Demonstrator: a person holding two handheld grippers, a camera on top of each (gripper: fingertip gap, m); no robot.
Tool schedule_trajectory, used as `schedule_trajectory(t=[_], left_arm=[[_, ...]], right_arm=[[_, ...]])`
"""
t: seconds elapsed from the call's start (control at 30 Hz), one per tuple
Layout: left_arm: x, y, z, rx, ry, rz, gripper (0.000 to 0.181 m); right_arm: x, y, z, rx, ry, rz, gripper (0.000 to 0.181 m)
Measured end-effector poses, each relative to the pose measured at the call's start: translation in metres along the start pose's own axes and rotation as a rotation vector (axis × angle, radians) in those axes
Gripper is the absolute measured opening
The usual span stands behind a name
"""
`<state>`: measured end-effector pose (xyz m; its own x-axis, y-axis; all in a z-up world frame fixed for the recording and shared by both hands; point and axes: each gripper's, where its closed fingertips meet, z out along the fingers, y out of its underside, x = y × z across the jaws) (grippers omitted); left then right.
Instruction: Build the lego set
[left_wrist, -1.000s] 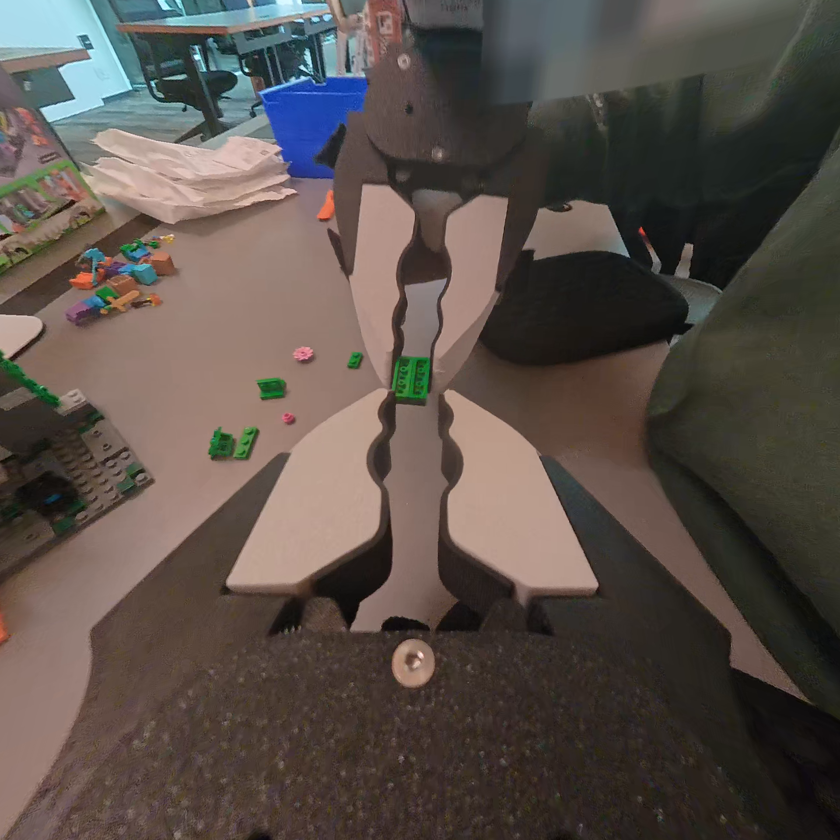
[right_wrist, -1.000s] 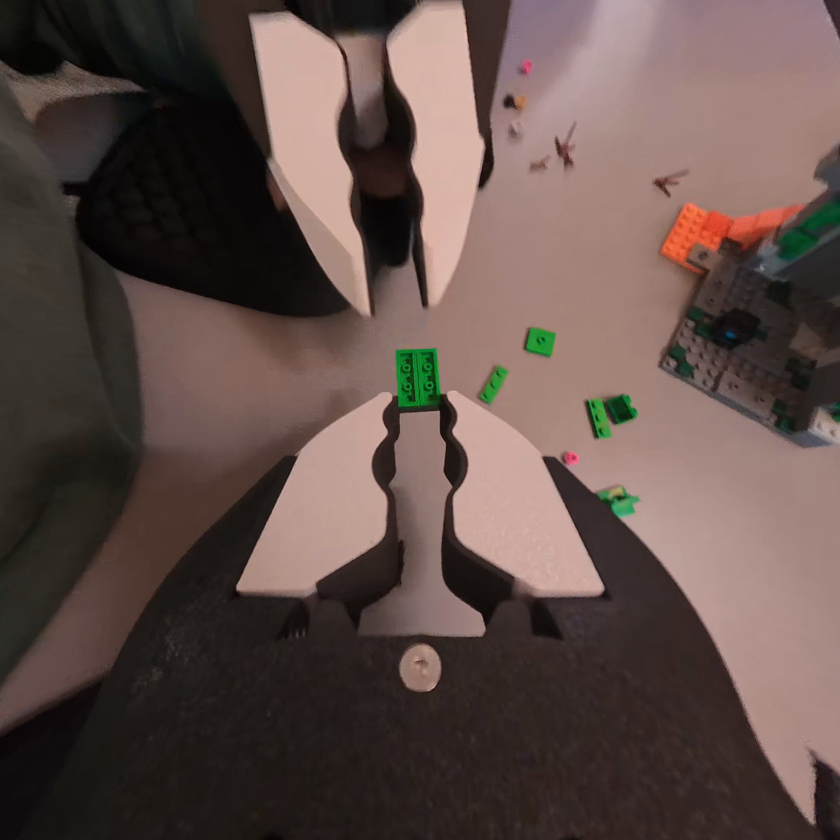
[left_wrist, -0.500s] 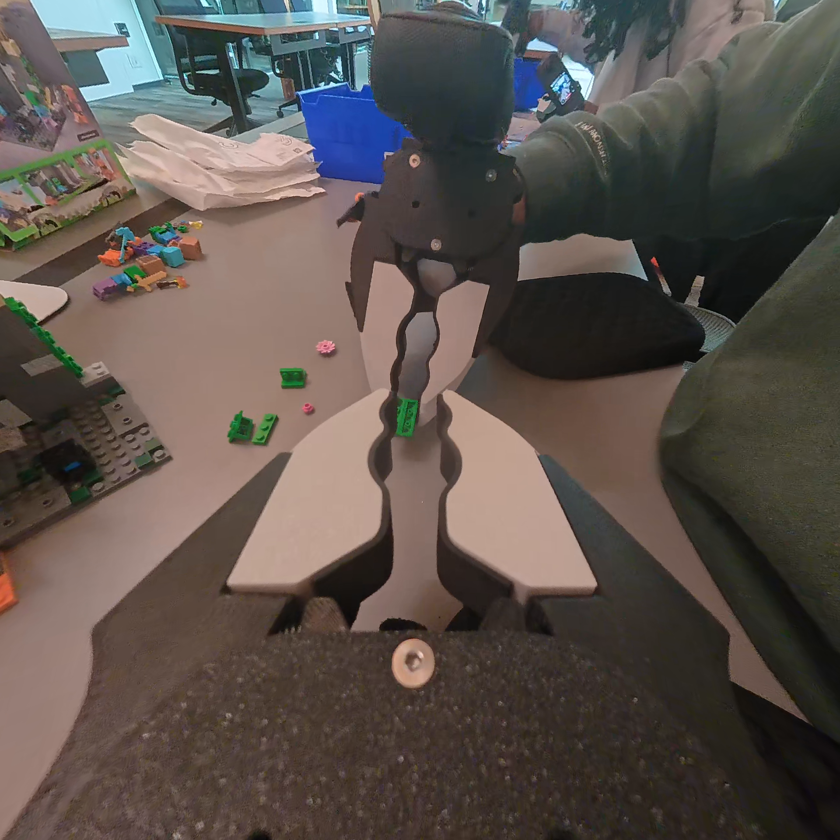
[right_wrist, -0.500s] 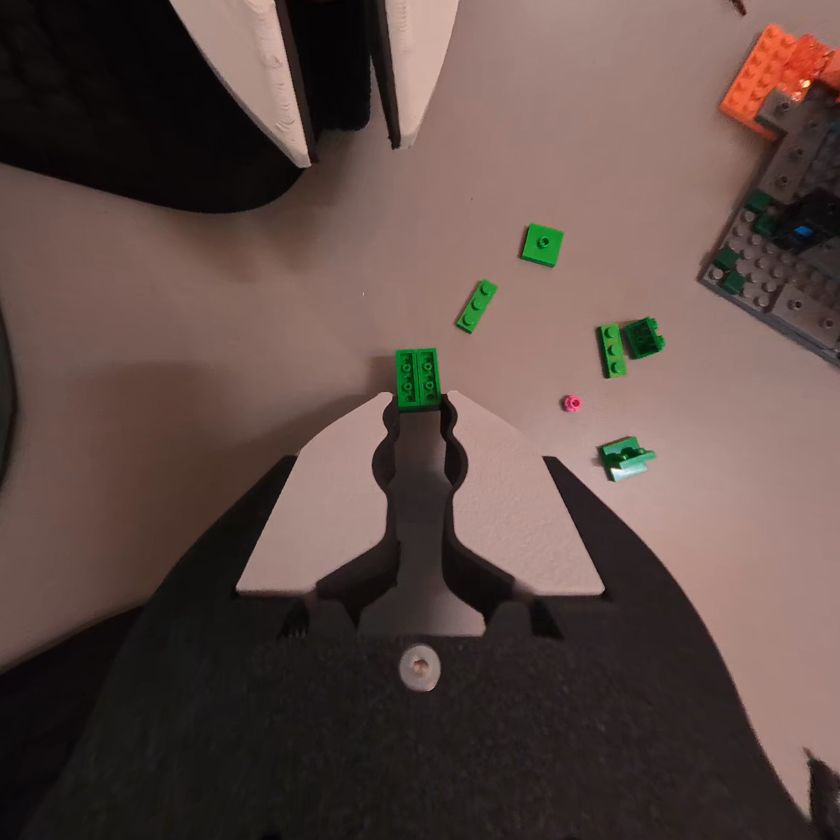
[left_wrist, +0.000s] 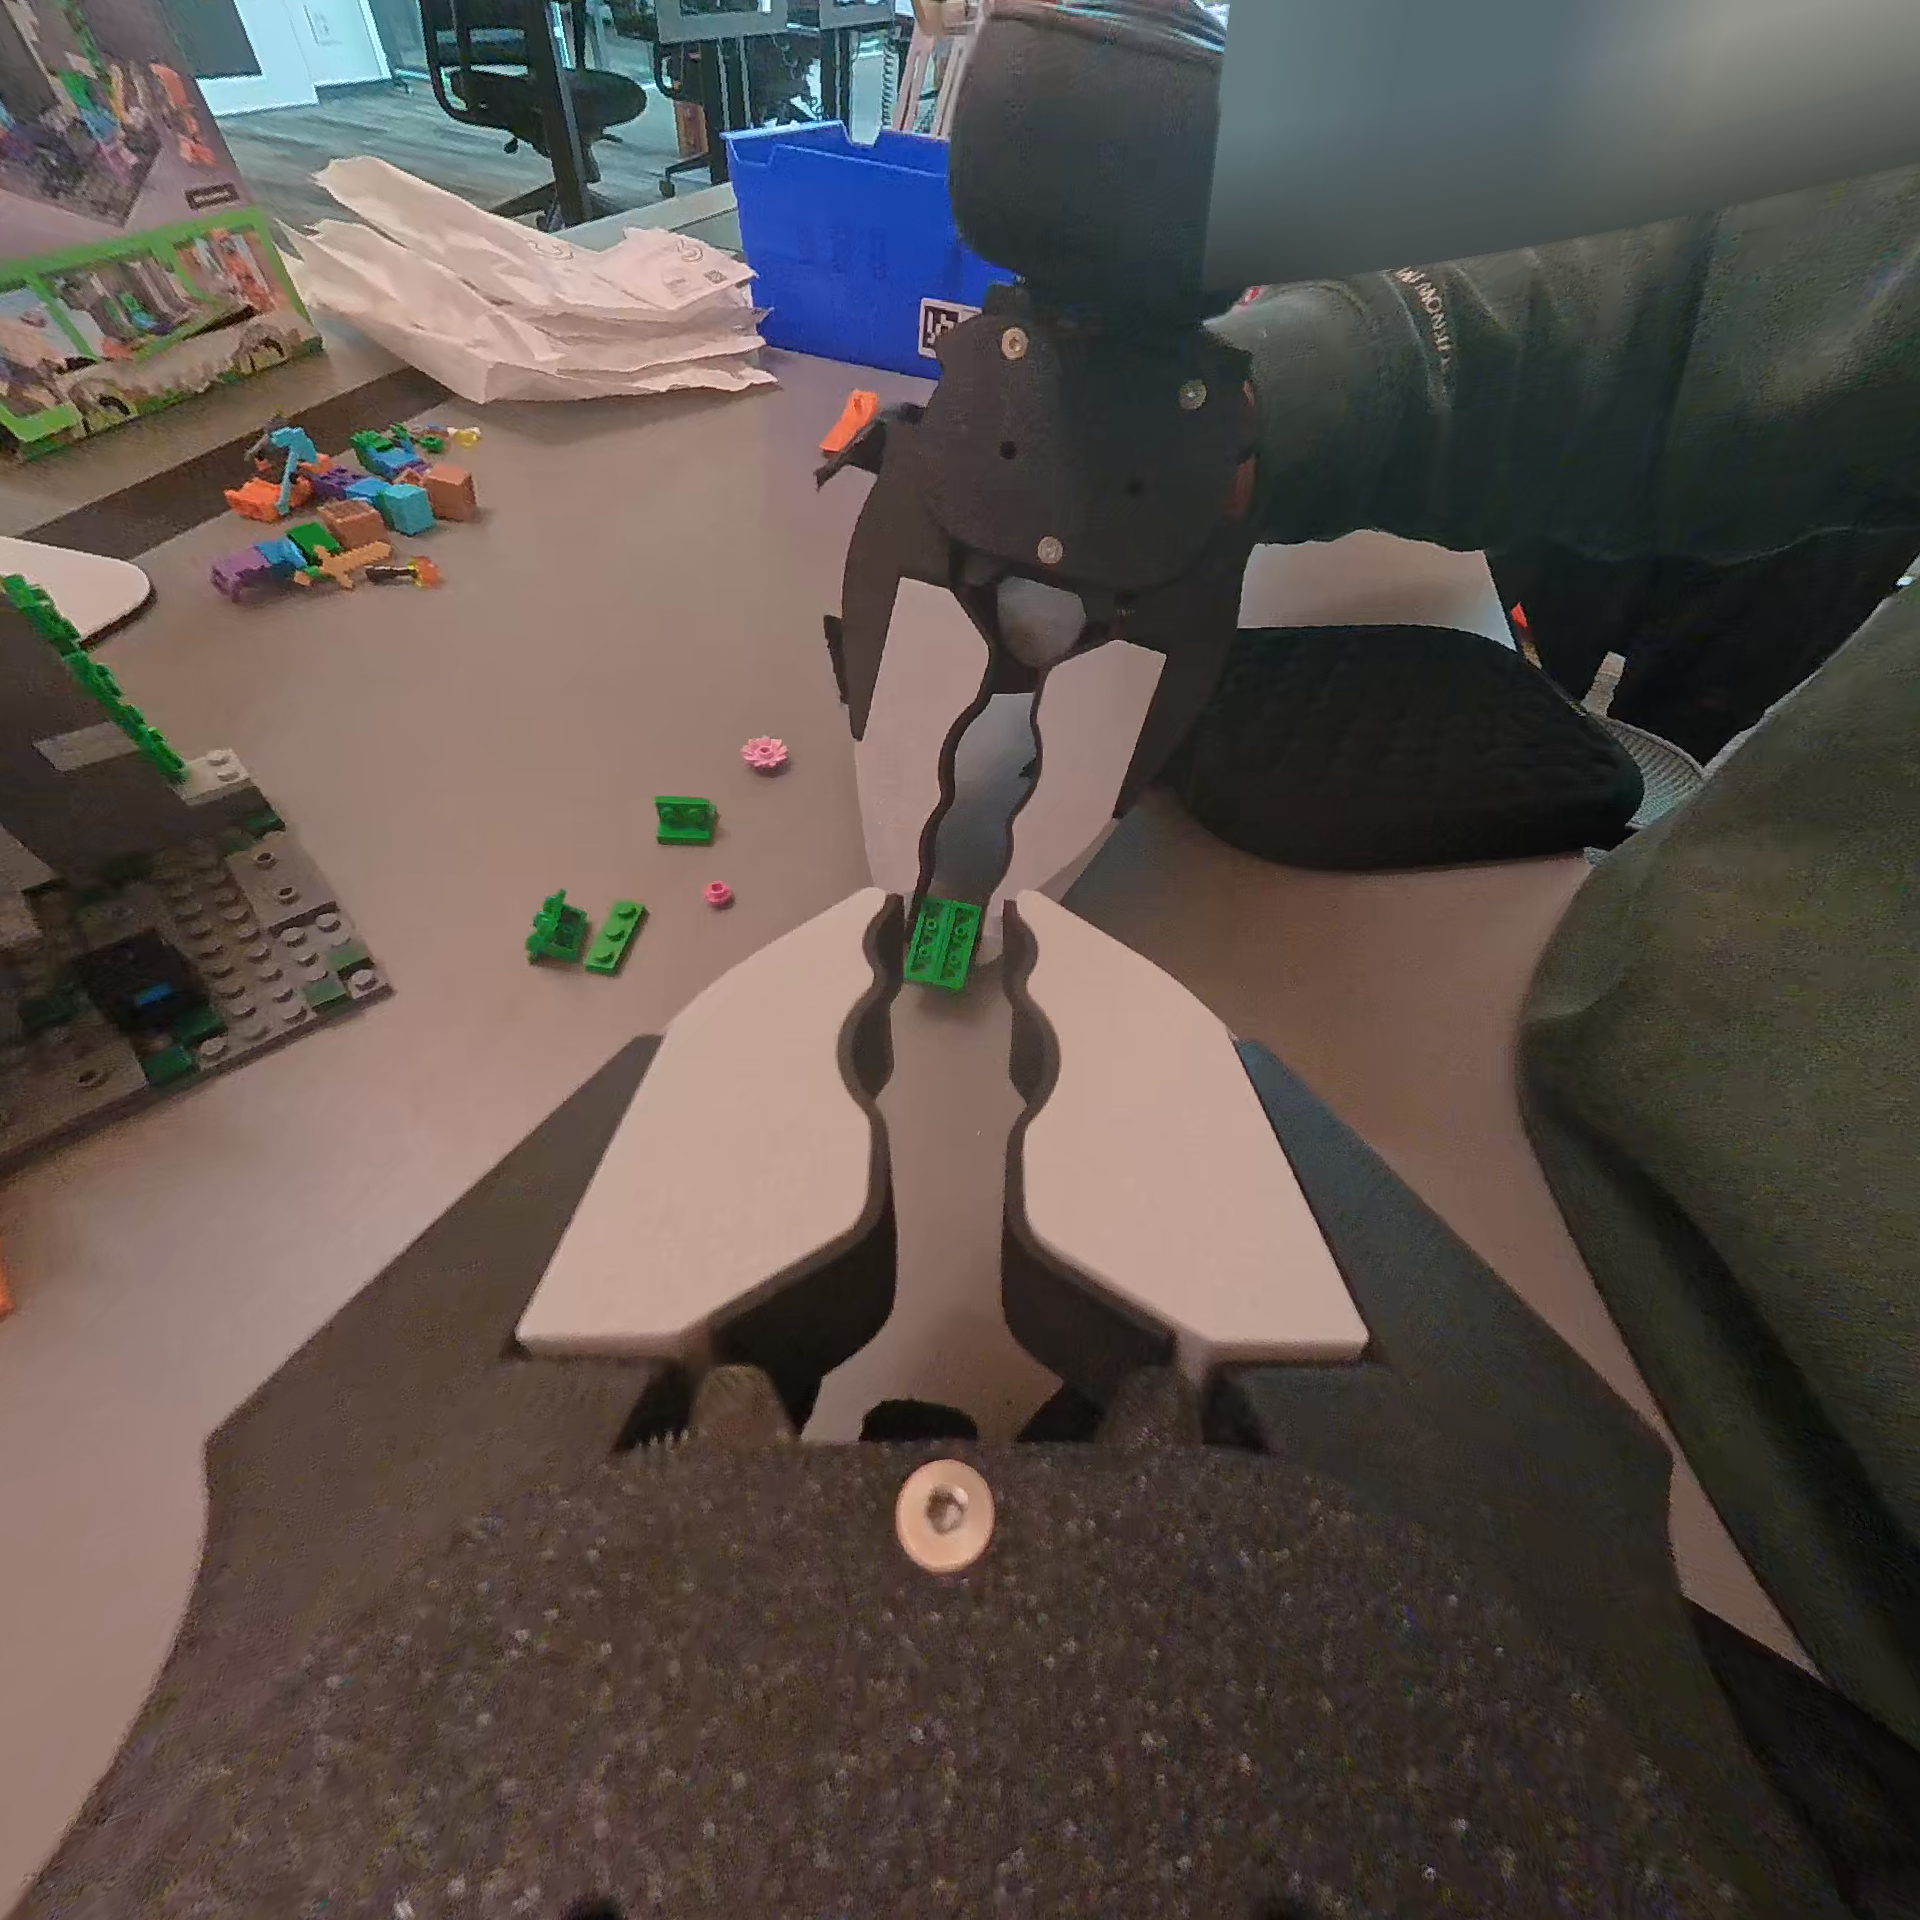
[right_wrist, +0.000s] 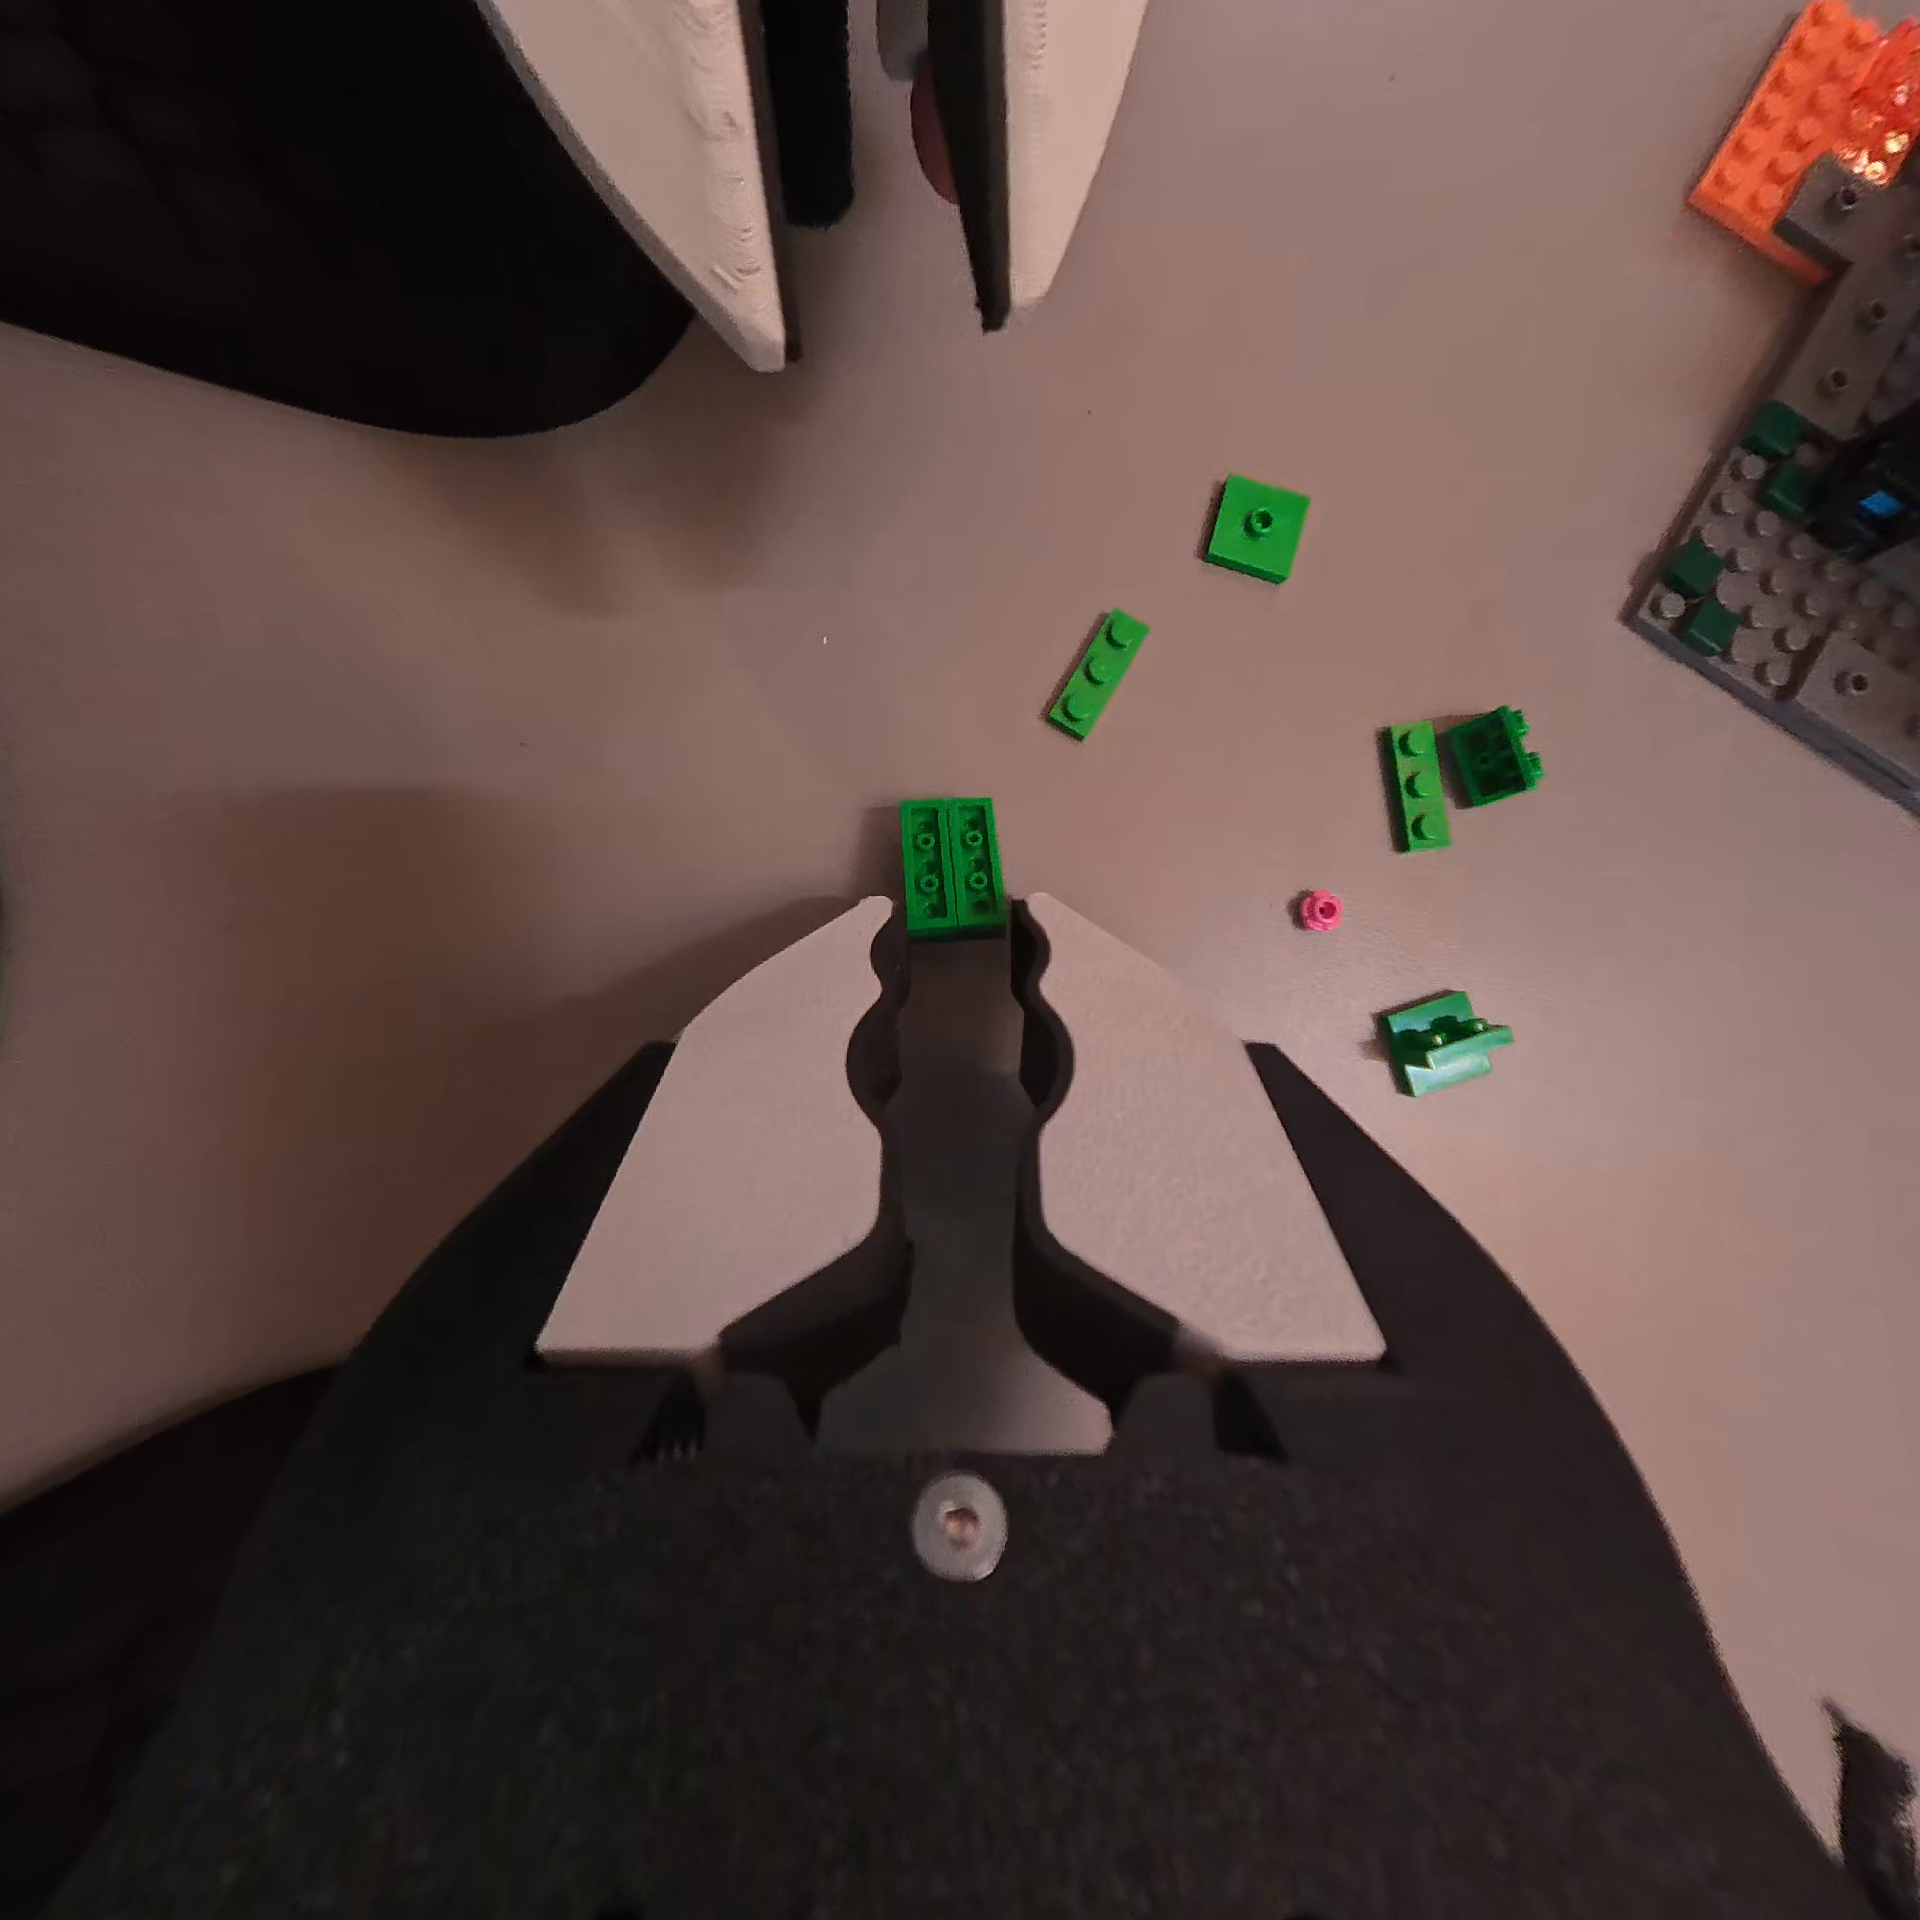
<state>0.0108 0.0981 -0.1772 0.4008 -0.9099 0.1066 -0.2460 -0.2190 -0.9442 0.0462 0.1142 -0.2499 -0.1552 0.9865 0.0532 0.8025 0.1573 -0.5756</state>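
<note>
My right gripper (right_wrist: 954, 902) is shut on a pair of bright green plates (right_wrist: 954, 868) joined side by side, held just above the grey table (right_wrist: 520, 675). In the left wrist view it (left_wrist: 961, 894) points down at my left gripper with the green pair (left_wrist: 942, 945) at its tips. My left gripper (left_wrist: 951, 914) is open and empty, its tips on either side of the green pair; whether they touch it I cannot tell. The grey and green build (left_wrist: 156, 935) stands at the left, and shows in the right wrist view (right_wrist: 1818, 582) at the right edge.
Loose green plates (right_wrist: 1096, 673), a square green plate (right_wrist: 1257, 530), a bracket (right_wrist: 1494, 764) and a pink stud (right_wrist: 1320, 911) lie right of the grippers. A brick pile (left_wrist: 343, 509), set box (left_wrist: 125, 281), paper bags (left_wrist: 540, 301), blue bin (left_wrist: 842, 260) and black cushion (left_wrist: 1392, 738) stand farther off. About 9 cm separates my left fingertips from my right. The pink stud (right_wrist: 1320, 911) lies around 6 cm away from my right fingertips. The left camera catches it too, in the left wrist view (left_wrist: 714, 895).
My right gripper has come down closer to the table with the green pair and has turned it. My left gripper stays open, close in front of it.
</note>
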Motion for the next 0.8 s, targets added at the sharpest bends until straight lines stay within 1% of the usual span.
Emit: schedule_trajectory(t=[0.17, 0.23, 0.37, 0.47, 0.57, 0.7, 0.8], left_arm=[[0.0, 0.002, 0.002, -0.012, 0.006, -0.004, 0.017], [0.0, 0.003, 0.002, -0.017, 0.007, -0.004, 0.017], [0.0, 0.004, 0.003, -0.023, 0.007, -0.007, 0.016], [0.001, 0.004, 0.003, -0.026, 0.012, -0.006, 0.015], [0.001, 0.005, 0.004, -0.034, 0.011, -0.002, 0.013], [0.001, 0.007, 0.006, -0.05, 0.011, -0.003, 0.012], [0.002, 0.009, 0.007, -0.062, 0.012, 0.006, 0.011]], right_arm=[[-0.001, 0.0, -0.001, 0.007, 0.0, 0.002, 0.027], [-0.002, -0.003, -0.004, 0.037, -0.011, 0.014, 0.029], [0.006, -0.008, -0.019, 0.112, 0.017, 0.064, 0.03], [0.015, -0.007, -0.033, 0.16, 0.056, 0.106, 0.03], [0.018, -0.005, -0.042, 0.204, 0.078, 0.142, 0.029], [0.006, 0.004, -0.038, 0.179, 0.052, 0.132, 0.028], [-0.008, 0.005, -0.027, 0.133, 0.058, 0.026, 0.028]])
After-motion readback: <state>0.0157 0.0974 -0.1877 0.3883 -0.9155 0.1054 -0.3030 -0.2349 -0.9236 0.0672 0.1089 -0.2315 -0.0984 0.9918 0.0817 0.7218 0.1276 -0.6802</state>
